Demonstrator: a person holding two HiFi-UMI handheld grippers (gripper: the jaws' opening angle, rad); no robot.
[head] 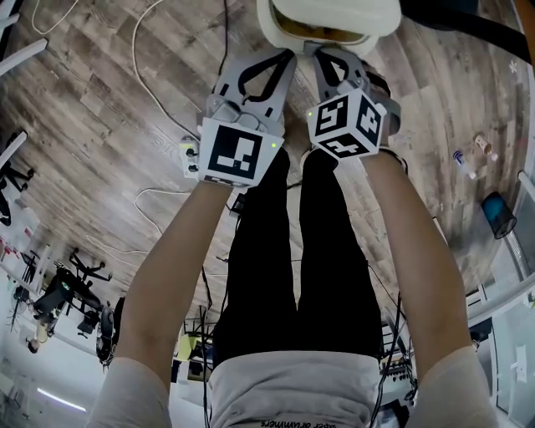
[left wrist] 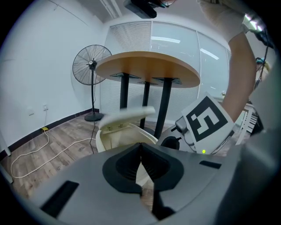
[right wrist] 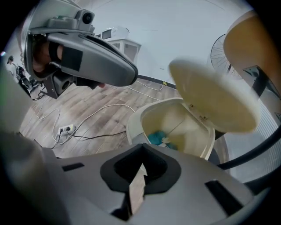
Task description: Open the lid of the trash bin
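A: Nearest to you, your forearms (head: 180,251) run up either side of your black trousers (head: 292,251), one tong in each hand. Look at your left gripper (left wrist: 141,147): its dark pads are pressed together at the tips, with nothing between them.

B: It's the same on your other side. Your right gripper (right wrist: 141,149) is closed too, tips meeting and holding nothing. Only a thin sliver of floor shows through behind the pads.

A: From your head view the two sit side by side and point the same way, at the trash bin (head: 330,12). It stands on the wood floor (head: 109,100) just ahead of their tips. I cannot tell whether either tip touches it.

B: In both gripper views the bin lies a little beyond your jaws. Its lid (right wrist: 215,96) is up, tilted back on the hinge at the rim, and it looks smeared. You can see straight into the cream tub, where something blue (right wrist: 157,137) lies low down inside.

A: Off to the bin's side, a white cable (right wrist: 101,107) trails across the boards, and a power strip (right wrist: 66,129) lies near it.

B: Further back, behind the bin, you have a round wooden table (left wrist: 147,68) on black legs. Beyond that, a standing fan (left wrist: 91,63) stands by the white wall (left wrist: 39,66).
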